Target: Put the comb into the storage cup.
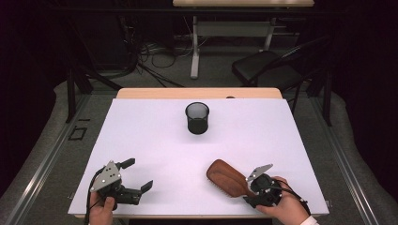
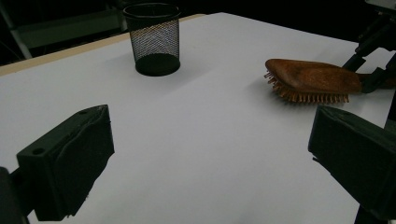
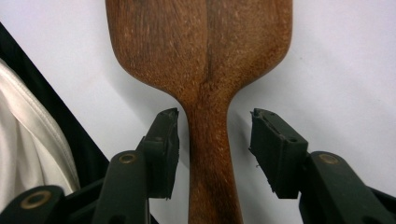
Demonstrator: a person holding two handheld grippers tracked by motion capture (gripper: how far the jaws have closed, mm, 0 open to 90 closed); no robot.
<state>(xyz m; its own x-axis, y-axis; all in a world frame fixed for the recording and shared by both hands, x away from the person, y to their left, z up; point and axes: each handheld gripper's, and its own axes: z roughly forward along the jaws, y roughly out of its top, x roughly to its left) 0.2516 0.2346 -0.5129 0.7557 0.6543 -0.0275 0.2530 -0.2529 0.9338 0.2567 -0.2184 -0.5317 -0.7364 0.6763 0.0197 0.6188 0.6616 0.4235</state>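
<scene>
Sitting on both sides of the brush handle [image 3: 212, 158], the right fingers [image 3: 164, 149] are standing apart. In the right gripper view one finger is almost brushing the handle's left side, and the other finger is leaving a little gap on the right. I am judging that they are not pinching yet.

The handle is running straight up between them, toward twelve o'clock in that view, and it is getting wider there into the flat wooden back of the hairbrush [image 1: 227, 177]. So the long way of the brush is lining up with the way the right gripper [image 1: 251, 185] is pointing. That is the thing that counts for the next squeeze: the fingers are needing to close across the thin handle, not across the wide head.

In the high view the brush is lying bristles down on the white tabletop [image 1: 155, 140], with its head pointing toward ten o'clock from the right hand [image 1: 286, 206]. The black mesh cup [image 1: 197, 118] is standing well apart, at about eleven o'clock from the brush head.

The left gripper [image 1: 136, 176] is resting at nine o'clock from the brush, well apart from it, with its fingers wide apart and holding nothing. The right hand is much nearer.
</scene>
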